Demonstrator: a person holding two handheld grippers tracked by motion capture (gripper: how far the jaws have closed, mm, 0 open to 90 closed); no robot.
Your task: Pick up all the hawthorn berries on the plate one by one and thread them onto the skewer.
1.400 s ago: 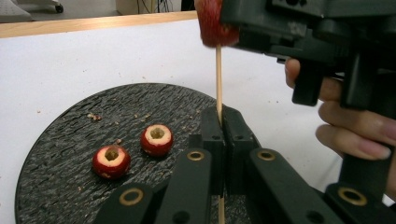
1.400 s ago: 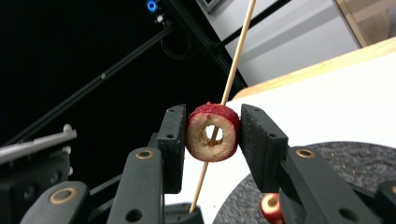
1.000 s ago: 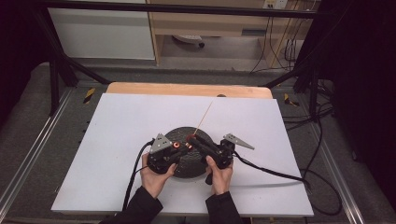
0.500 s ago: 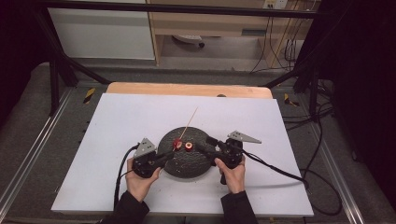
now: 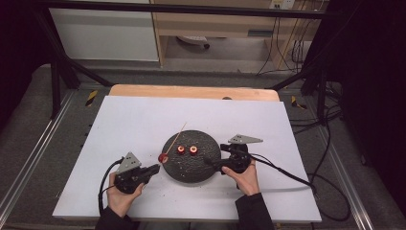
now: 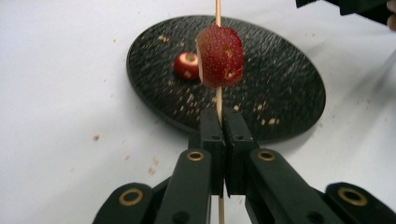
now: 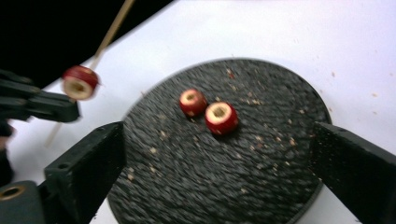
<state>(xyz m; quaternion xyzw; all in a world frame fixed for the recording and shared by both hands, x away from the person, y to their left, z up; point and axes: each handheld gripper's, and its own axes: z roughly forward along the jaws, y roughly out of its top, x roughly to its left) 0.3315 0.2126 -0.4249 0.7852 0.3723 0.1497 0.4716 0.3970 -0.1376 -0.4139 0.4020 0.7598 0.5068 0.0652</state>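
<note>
Left gripper (image 6: 223, 126) clamped on skewer (image 6: 218, 100) bearing one fruit (image 6: 220, 56), held left of plate (image 5: 191, 170), two fruits (image 5: 187, 150) on plate, right gripper (image 7: 215, 158) jaws apart at plate's right edge.

Table surface: white rectangular sheet (image 5: 139, 124), speckled with small crumbs.
Table edge: light wooden board (image 5: 191, 91) along the far side.
Floor: grey carpet (image 5: 28, 134).
Background: white cabinet panel (image 5: 105, 33); black cables (image 5: 282, 48) hanging at right.

I hold a skewered red fruit piece (image 5: 163, 157) in my left gripper (image 5: 154, 168) beside the black plate (image 5: 191, 170); two pieces (image 5: 187, 150) rest there.
</note>
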